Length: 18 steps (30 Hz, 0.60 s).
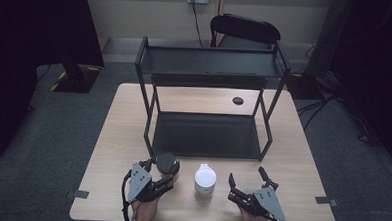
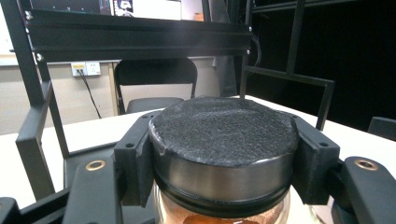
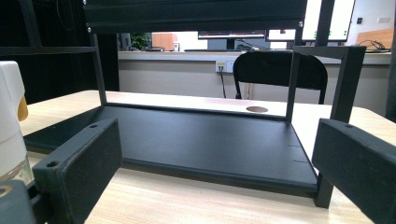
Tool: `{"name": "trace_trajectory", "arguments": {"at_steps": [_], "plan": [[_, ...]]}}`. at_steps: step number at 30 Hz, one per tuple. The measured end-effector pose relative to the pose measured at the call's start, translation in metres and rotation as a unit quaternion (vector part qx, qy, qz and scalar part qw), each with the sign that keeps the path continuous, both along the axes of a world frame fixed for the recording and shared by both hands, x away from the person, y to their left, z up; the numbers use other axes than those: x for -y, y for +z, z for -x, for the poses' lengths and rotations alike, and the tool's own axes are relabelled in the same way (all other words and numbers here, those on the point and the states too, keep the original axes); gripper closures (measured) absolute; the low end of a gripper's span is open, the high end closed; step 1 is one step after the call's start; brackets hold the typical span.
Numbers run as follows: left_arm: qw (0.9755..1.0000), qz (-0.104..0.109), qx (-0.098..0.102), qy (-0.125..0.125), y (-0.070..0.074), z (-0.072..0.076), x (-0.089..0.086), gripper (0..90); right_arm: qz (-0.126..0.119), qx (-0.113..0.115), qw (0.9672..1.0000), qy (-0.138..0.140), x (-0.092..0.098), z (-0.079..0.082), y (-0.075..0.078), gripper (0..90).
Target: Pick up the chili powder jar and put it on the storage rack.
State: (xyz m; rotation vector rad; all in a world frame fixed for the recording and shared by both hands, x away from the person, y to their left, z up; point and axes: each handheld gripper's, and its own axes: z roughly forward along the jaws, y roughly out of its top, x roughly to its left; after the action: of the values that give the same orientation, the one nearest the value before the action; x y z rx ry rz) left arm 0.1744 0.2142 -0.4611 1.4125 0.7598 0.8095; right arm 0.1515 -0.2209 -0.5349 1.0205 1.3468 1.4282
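I'm holding the left gripper (image 1: 167, 170) clamped on the dark-lidded jar (image 1: 166, 163). Its jaws are pinching the jar just under the lid, one pad on each side; in the left gripper view the pads (image 2: 135, 163) are pressing against the metal lid band of the jar (image 2: 223, 154). The glass below the lid is showing an orange-brown fill.

The jar is sitting at the near-left part of the table (image 1: 118, 137), just in front of the black two-tier rack (image 1: 211, 66), off its front-left leg. I can't tell from these views whether the jar's base is touching the tabletop.

I'm keeping the right gripper (image 1: 246, 182) with jaws spread wide and nothing between them. It's resting low over the near-right part of the table and pointing at the rack's lower shelf (image 3: 201, 140).

The white-capped bottle (image 1: 205, 179) is standing upright between the two grippers, apart from both. In the right gripper view it is showing at the left edge (image 3: 9, 121), beside that gripper's left jaw.

A black chair (image 1: 245, 30) is standing behind the rack.
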Motion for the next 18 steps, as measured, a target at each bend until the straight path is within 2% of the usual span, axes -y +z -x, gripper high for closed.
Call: {"name": "trace_trajectory", "arguments": {"at_steps": [10, 15, 18], "plan": [[1.0000, 0.002, 0.008, -0.005, 0.017, -0.006, -0.003, 35.4, 0.000, 0.000, 1.0000, 0.000, 0.000, 0.000, 0.000, 0.7], [0.9997, 0.022, 0.010, -0.007, 0.025, -0.011, -0.008, 35.4, 0.000, 0.000, 1.0000, -0.001, 0.000, 0.000, 0.000, 0.7], [0.9996, 0.021, 0.015, -0.009, 0.032, -0.014, -0.010, 35.4, 0.000, 0.000, 1.0000, -0.002, -0.001, 0.000, 0.000, 0.7]]}}
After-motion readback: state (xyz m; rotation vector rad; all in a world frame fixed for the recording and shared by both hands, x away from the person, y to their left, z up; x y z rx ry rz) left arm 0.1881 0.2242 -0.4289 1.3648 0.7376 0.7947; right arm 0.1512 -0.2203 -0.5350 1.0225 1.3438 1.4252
